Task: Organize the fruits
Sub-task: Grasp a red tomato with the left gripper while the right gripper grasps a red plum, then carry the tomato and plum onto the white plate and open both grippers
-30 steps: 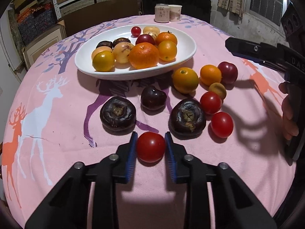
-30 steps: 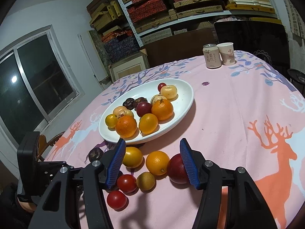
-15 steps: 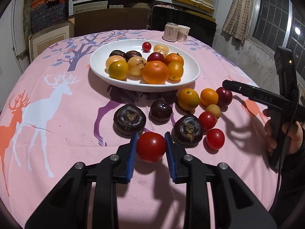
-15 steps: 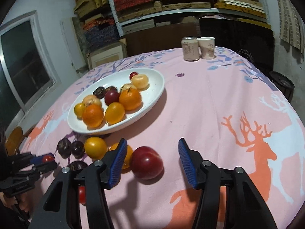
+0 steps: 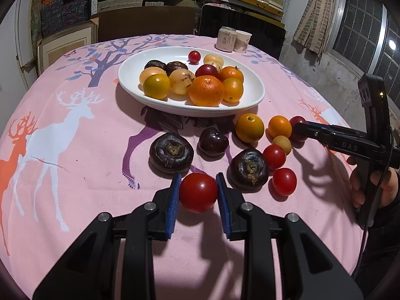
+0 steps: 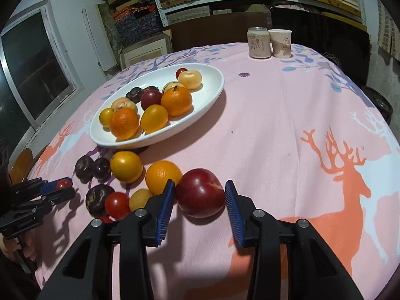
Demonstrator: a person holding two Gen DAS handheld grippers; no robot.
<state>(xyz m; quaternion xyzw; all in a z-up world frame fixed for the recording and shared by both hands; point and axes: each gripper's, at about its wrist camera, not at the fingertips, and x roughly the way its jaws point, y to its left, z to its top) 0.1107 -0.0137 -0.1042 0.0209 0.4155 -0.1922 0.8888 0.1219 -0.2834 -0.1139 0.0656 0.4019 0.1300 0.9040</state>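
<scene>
Fruits sit in two places: some are piled in the white plate (image 5: 252, 100) far from me, and the rest lie loose on the pink tablecloth (image 5: 75, 150) near me. My left claw (image 5: 198, 192) is pinching a red tomato (image 5: 198, 192) tight between its blue pads. Just past it are two dark wrinkly fruits (image 5: 171, 152), one on the left and one on the right, with a dark plum (image 5: 213, 141) between them, a bit farther off. To the right are two more small red tomatoes (image 5: 284, 181).

My right claw (image 6: 200, 195) has just been closing around a big red plum (image 6: 200, 192). The left pad (image 6: 166, 206) looks like it touches the plum. The right pad (image 6: 233, 208) is not on it yet, so the plum rests on the cloth. An orange (image 6: 163, 177) is right beside the plum, on its left. A can (image 6: 259, 42) and a paper cup (image 6: 281, 43) stand side by side at the far edge.
</scene>
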